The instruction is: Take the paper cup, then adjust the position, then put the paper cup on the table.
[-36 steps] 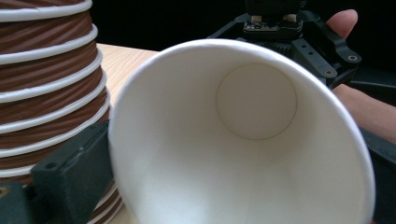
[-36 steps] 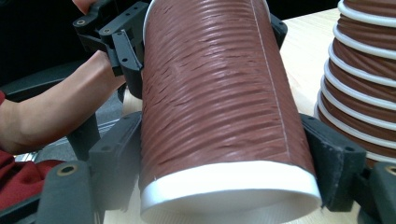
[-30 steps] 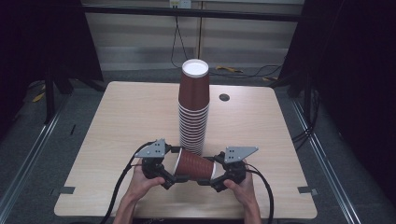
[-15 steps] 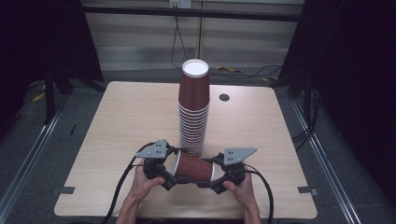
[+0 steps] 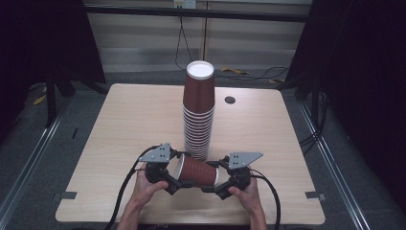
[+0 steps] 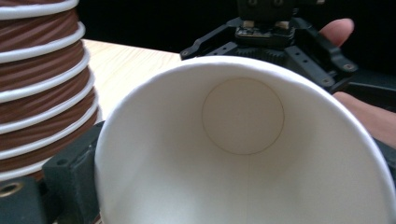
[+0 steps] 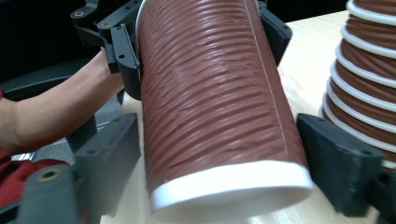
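From above, I am holding a brown paper cup (image 5: 196, 171) on its side near my edge of the table (image 5: 119, 120), just in front of the tall stack of cups (image 5: 197, 115), with my left gripper (image 5: 173, 178) at its wide rim end and my right gripper (image 5: 218, 184) at its narrow bottom end. My left jaws have just been closing with the rim between them; whether they are already pressing the paper I cannot tell from up here. Along my left gripper, I am looking straight into the cup's white inside (image 6: 243, 154) down to its round bottom, with one black jaw lying against the outer wall at the lower left, the stack (image 6: 42, 84) rising at the left, and my right gripper (image 6: 266, 32) waiting beyond. Along my right gripper, the ribbed brown wall (image 7: 210, 93) is running away from me, its white-edged bottom nearest; my jaws are standing spread on either side with a gap showing, not pinching. I am judging this cup to be very light, thin and easily crushed, and the ribbing should be giving some grip. The rolled rim and the bottom ring look the stiffest places to take hold, so I am favouring a gentle squeeze there rather than mid-wall.
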Demonstrator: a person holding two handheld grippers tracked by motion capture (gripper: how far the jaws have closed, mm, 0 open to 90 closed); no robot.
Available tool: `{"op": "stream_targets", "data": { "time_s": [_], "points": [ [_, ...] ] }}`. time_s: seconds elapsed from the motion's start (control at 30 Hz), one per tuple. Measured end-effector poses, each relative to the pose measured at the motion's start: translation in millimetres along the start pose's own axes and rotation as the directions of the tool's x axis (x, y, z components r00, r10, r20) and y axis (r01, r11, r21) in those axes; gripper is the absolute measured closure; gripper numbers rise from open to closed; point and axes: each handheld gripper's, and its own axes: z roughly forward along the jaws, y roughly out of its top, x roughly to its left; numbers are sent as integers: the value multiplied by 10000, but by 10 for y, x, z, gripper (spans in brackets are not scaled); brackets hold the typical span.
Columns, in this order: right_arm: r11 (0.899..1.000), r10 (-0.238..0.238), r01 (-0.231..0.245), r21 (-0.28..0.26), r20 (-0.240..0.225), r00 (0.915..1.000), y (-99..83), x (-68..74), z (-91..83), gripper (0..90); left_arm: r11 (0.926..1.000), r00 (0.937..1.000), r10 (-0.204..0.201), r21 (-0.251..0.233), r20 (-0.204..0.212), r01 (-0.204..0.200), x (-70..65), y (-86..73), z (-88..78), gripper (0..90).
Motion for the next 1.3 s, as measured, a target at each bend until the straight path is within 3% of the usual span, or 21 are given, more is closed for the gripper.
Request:
{"op": "stream_targets", "data": {
  "time_s": [0.2, 0.4, 0.43, 0.5, 0.6, 0.67, 0.8, 0.83, 0.87, 0.93, 1.0, 1.03, 1.07, 1.1, 1.2, 1.23, 1.27, 1.3],
  "points": [
    [9994, 88, -78, -329, 281, 9996, -21, 12, -57, 137, 9998, 9995, -62, 167, -297, 67, 12, 2, -30, 46],
    [9958, 424, -321, -856, 1210, 9918, -99, -10, -177, 135, 9993, 9974, -78, 371, -713, 104, 27, 11, -141, 46],
    [9951, 477, -350, -922, 1396, 9891, -96, -6, -188, 135, 9989, 9952, -155, 417, -970, 196, 50, 11, -197, 46],
    [9947, 502, -362, -963, 1469, 9879, -94, -2, -195, 135, 9989, 9945, -142, 431, -1040, 188, 63, 12, -227, 46],
    [9922, 554, -316, -1209, 1984, 9785, -99, 16, -210, 137, 9988, 9902, -200, 408, -1382, 258, 88, 14, -311, 45],
    [9913, 592, -279, -1287, 2465, 9673, -110, 25, -217, 137, 9986, 9878, -243, 420, -1537, 311, 104, 15, -369, 45],
    [9873, 669, -73, -1586, 3738, 9251, -173, 37, -236, 137, 9983, 9830, -280, 458, -1812, 369, 131, 10, -469, 45],
    [9856, 732, -27, -1693, 4117, 9084, -207, 34, -253, 136, 9977, 9813, -307, 531, -1901, 415, 140, 13, -488, 45],
    [9856, 732, -27, -1693, 4117, 9084, -207, 34, -253, 136, 9971, 9797, -267, 649, -1985, 403, 152, 20, -507, 45],
    [9860, 787, -12, -1668, 4587, 8851, -238, 34, -269, 136, 9967, 9760, -229, 712, -2166, 392, 168, 42, -544, 45],
    [9872, 881, -73, -1591, 5074, 8572, -271, 28, -276, 135, 9966, 9746, -289, 691, -2222, 453, 188, 57, -587, 45],
    [9859, 884, 50, -1672, 5463, 8329, -301, 19, -287, 136, 9944, 9678, -257, 928, -2504, 504, 224, 75, -640, 44],
    [9859, 884, 50, -1672, 5463, 8329, -301, 19, -287, 136, 9944, 9678, -257, 928, -2504, 504, 224, 75, -640, 45],
    [9852, 895, 97, -1713, 5620, 8223, -315, 16, -295, 135, 9933, 9637, -260, 1015, -2659, 548, 239, 82, -662, 45],
    [9802, 941, 385, -1945, 6274, 7730, -360, 11, -308, 135, 9933, 9573, -365, 943, -2868, 661, 272, 97, -725, 45],
    [9750, 1002, 602, -2137, 6656, 7395, -389, 7, -316, 136, 9933, 9529, -447, 884, -3001, 744, 304, 102, -752, 45],
    [9750, 1002, 602, -2137, 6656, 7395, -389, 7, -316, 136, 9933, 9529, -447, 884, -3001, 744, 304, 102, -752, 45],
    [9692, 1169, 686, -2365, 6869, 7173, -423, -6, -318, 136, 9927, 9497, -461, 918, -3098, 782, 326, 101, -763, 45]
  ]
}}
